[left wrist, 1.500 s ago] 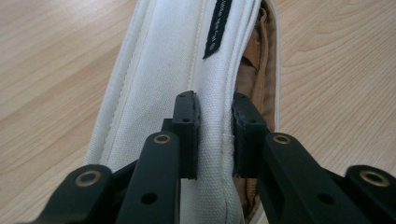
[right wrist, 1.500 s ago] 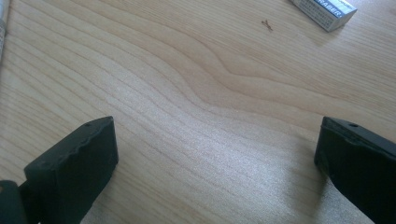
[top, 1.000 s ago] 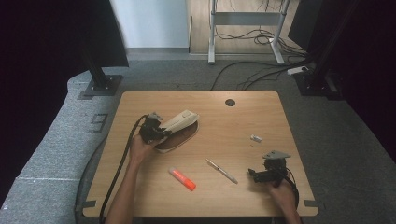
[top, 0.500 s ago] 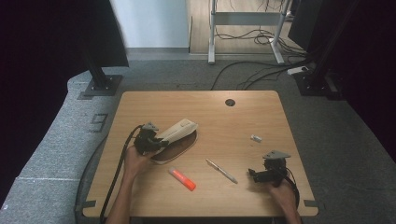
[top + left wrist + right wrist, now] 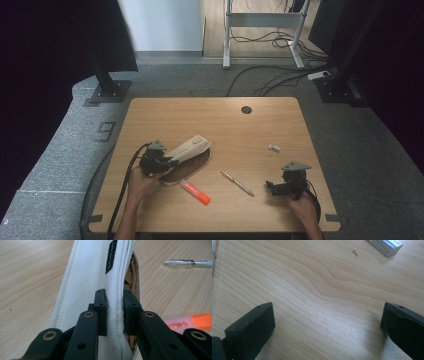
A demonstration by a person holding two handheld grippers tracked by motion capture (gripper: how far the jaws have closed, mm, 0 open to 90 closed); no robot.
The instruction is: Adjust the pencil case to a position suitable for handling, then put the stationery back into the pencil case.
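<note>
A cream canvas pencil case [image 5: 187, 150] with a brown base lies on the left part of the wooden table [image 5: 240, 125]. My left gripper [image 5: 162, 162] is shut on its near end. In the left gripper view the two black pads [image 5: 101, 311] pinch a fold of the case [image 5: 85, 277] beside its dark label. An orange highlighter [image 5: 195, 192] lies just in front of the case, and it shows at the right [image 5: 187, 323] in the left gripper view. My right gripper [image 5: 272, 186] rests low at the front right, open, with bare wood between its jaws [image 5: 327, 322].
A clear pen [image 5: 238, 183] lies in the middle front of the table, also at the top right [image 5: 187, 263] of the left gripper view. A small white eraser [image 5: 273, 148] sits to the right, seen close as a boxed eraser [image 5: 385, 245]. A cable hole [image 5: 246, 109] is at the back.
My left gripper has pulled the pencil case toward the front of the table, closer to the highlighter. The right gripper has stayed where it was.
</note>
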